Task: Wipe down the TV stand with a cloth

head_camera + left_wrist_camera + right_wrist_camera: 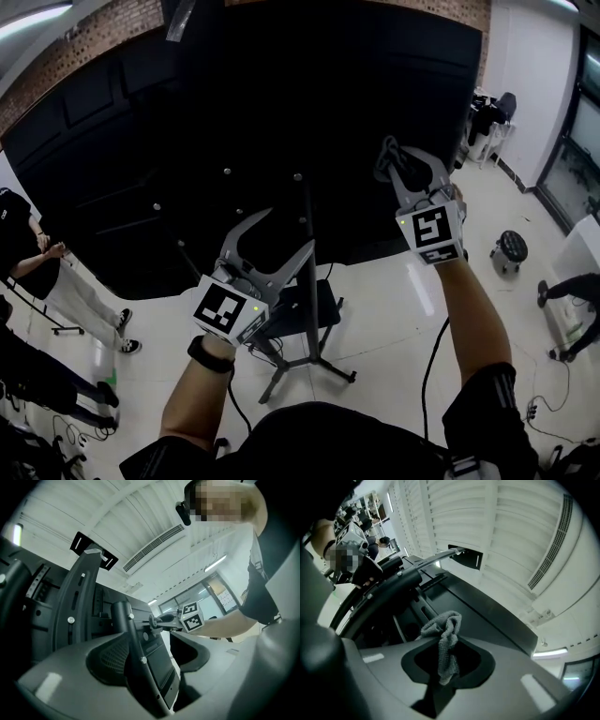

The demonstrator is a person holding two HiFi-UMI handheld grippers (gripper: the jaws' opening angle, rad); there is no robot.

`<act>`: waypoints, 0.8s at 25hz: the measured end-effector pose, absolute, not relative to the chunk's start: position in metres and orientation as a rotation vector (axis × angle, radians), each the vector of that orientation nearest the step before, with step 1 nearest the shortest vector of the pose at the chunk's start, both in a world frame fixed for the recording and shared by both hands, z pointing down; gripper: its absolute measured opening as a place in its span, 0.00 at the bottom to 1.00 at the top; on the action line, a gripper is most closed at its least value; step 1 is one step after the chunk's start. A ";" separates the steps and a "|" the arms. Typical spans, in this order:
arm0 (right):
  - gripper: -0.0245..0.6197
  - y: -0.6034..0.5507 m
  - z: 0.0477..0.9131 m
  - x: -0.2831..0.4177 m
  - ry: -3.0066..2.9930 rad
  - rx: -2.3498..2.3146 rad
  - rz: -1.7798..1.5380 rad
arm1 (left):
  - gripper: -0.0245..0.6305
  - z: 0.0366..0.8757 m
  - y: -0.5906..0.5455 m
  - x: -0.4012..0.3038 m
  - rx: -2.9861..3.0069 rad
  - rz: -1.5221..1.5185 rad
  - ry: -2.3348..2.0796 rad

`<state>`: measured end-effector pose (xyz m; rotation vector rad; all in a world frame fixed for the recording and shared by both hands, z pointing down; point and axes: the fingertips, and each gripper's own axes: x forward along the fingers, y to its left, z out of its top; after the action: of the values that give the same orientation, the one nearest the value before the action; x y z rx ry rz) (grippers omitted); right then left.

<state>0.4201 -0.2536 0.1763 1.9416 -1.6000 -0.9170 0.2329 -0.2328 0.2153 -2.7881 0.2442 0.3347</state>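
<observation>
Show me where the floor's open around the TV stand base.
Open: white floor right of the stand legs, up to the stool. A narrower strip lies left of the legs, short of a bystander's shoes. Crowded: below the TV, where the stand's shelf, legs and cables bunch.

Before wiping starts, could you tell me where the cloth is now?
The cloth is pinched in the right gripper, held up near the big black panel on the head view's right side.
</observation>
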 end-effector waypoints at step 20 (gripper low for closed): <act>0.14 -0.277 0.219 0.313 -1.752 1.714 -0.974 | 0.49 0.214 -0.207 0.235 -2.738 0.355 0.199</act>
<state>0.3133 -0.2775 0.2192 1.7145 -1.7518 -0.9737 0.2347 -0.2071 0.2140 -2.7383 0.1991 0.3551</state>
